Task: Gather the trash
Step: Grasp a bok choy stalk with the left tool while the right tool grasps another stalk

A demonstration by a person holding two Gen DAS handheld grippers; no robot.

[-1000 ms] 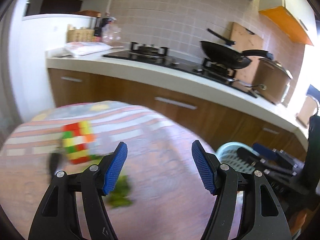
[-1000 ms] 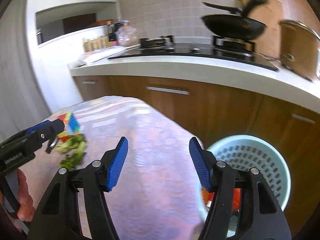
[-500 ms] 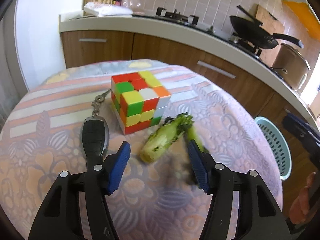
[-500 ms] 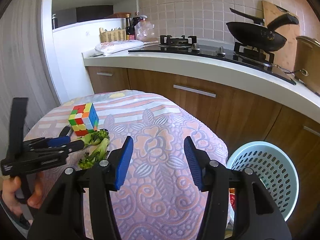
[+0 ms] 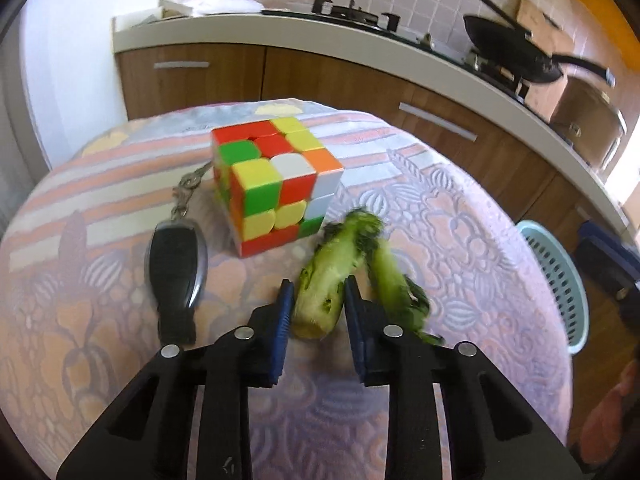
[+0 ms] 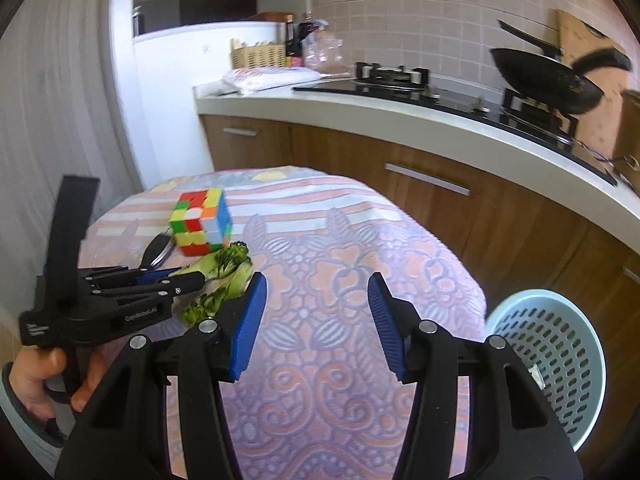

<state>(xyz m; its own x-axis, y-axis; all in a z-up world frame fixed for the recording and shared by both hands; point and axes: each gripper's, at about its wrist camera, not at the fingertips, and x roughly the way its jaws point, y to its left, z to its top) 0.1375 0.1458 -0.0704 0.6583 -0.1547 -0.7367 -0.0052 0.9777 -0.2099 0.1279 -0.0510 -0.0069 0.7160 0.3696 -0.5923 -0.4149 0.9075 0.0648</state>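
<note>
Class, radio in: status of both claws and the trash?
Left claw shut on vegetable stalk. Right claw open, empty. Puzzle cube close behind stalk.

Left gripper (image 5: 318,300) dropped from counter height to the tabletop over the last second. Its jaws, wide apart half a second ago, closed onto the cut end of the thick vegetable stalk (image 5: 326,280), both blue pads touching it. Right gripper (image 6: 316,308) swung left from the laundry-style basket (image 6: 560,356) towards the table (image 6: 320,380); its jaws narrowed slightly but remained apart with nothing between them.
</note>
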